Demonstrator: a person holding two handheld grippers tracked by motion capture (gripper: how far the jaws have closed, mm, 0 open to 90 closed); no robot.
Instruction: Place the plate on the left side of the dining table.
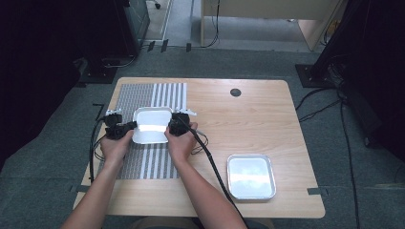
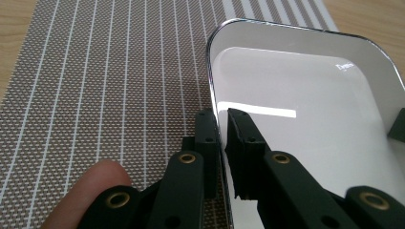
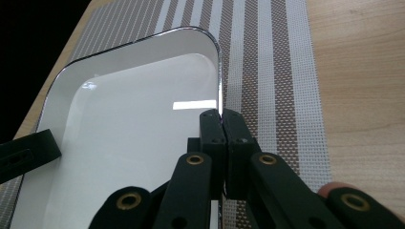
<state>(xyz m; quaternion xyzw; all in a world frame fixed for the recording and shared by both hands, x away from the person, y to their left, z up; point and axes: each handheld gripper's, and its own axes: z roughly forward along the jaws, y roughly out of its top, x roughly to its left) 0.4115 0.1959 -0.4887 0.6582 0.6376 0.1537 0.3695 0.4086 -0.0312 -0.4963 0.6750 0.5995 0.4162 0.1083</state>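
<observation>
The table (image 1: 267, 119) carried a striped mat (image 1: 143, 162). Over the mat sat a white tray (image 1: 152, 125); a second tray (image 1: 250, 175) lay well to its right. The left gripper (image 2: 223, 138) and right gripper (image 3: 221, 125) each pinched an opposite tray rim.

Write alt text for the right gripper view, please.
The right gripper clamps its two black jaws on the rim of a white tray above a striped placemat on a wooden table.
</observation>
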